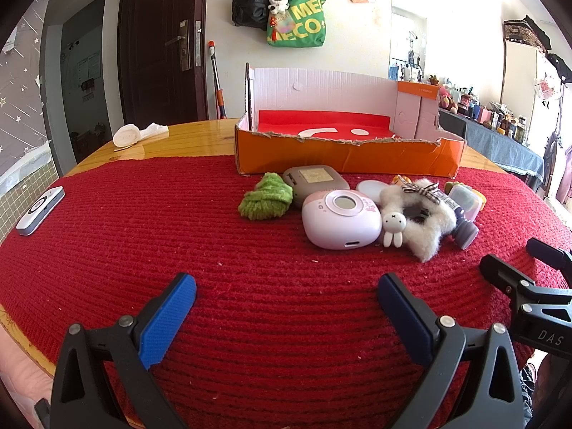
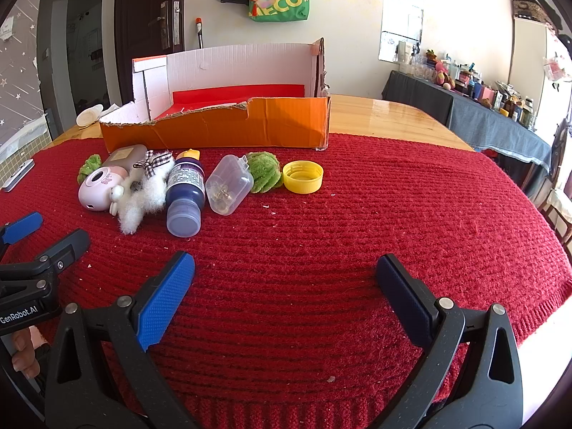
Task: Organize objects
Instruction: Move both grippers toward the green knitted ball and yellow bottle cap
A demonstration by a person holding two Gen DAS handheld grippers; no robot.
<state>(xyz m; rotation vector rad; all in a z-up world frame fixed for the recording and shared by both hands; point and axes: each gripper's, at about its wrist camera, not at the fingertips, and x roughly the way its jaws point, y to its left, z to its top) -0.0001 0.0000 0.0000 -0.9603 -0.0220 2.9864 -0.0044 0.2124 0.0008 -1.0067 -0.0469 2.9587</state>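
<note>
Blue-padded left tool (image 1: 286, 298) gapes wide and empty over the red mat (image 1: 178, 221); ahead, a pink device (image 1: 339, 223) and green knit (image 1: 266, 196) lie before the orange box (image 1: 343, 157) at the counter's far edge. Right wrist view: right tool (image 2: 286, 279) equally wide, empty; blue bottle (image 2: 186, 193), clear case (image 2: 228, 187), yellow cap (image 2: 303, 177) lie before the box.

Wooden table (image 2: 393, 114) is carrying a red knitted mat (image 1: 178, 221) and, on bare wood, a white tissue wad (image 1: 137, 133). Orange cardboard box (image 1: 343, 159) is sitting at the mat's far edge. Lying on the mat: green fuzzy piece (image 1: 266, 196), pink device (image 1: 341, 223), fluffy white scrunchie (image 1: 422, 214), blue bottle (image 2: 185, 193), clear case (image 2: 228, 184), yellow cap (image 2: 303, 177), white gadget (image 1: 41, 211).
</note>
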